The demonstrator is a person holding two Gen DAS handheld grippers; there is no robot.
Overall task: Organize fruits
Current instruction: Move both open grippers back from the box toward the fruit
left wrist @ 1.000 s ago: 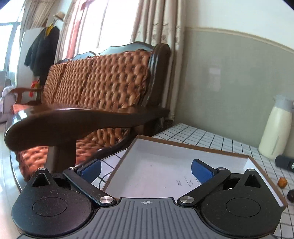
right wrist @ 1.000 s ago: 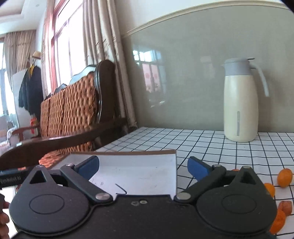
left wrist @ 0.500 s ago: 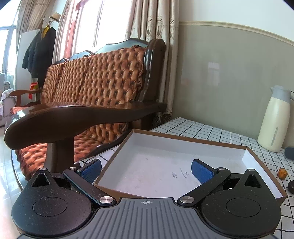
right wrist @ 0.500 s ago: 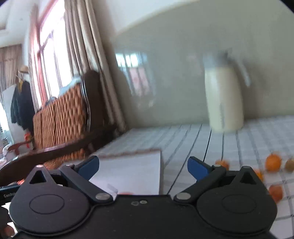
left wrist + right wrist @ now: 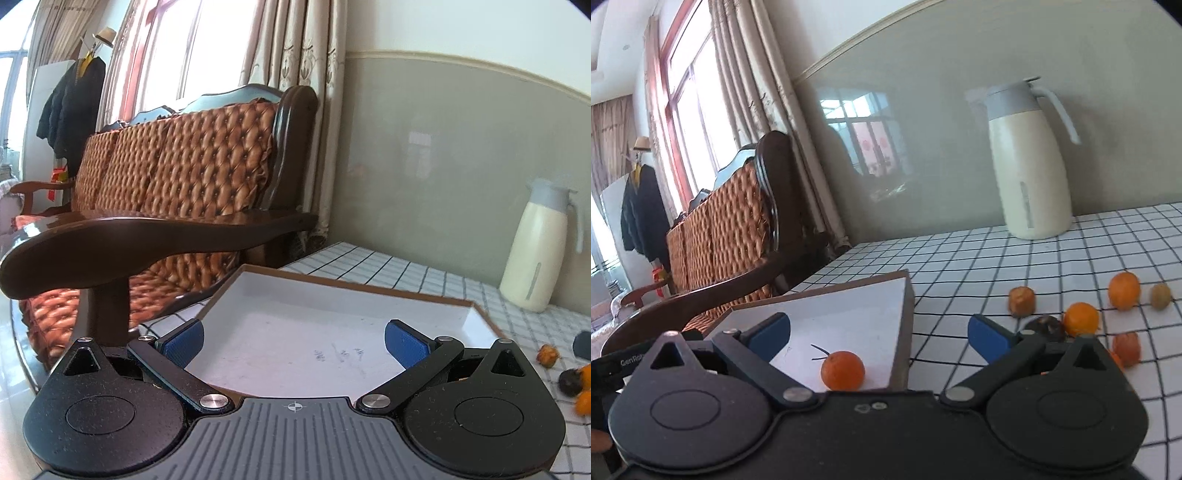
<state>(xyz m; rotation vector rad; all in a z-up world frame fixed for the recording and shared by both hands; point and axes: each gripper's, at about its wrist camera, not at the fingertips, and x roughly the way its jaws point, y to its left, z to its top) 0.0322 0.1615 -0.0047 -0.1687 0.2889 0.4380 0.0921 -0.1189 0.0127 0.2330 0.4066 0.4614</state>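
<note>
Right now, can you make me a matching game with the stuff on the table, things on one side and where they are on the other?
Things:
1. Orange
2. Cream jug
3. Dark fruit
4. Right gripper

Places:
A. by the wall, on the checked cloth
B. inside the white box
C. above the box edge, fingers wide apart
D. on the cloth, beside another orange

Pairs: 1-B, 2-A, 3-D, 4-C

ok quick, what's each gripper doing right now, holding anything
Left gripper: open, empty, over the box.
Right gripper: open, empty; an orange lies in the box below it.
</note>
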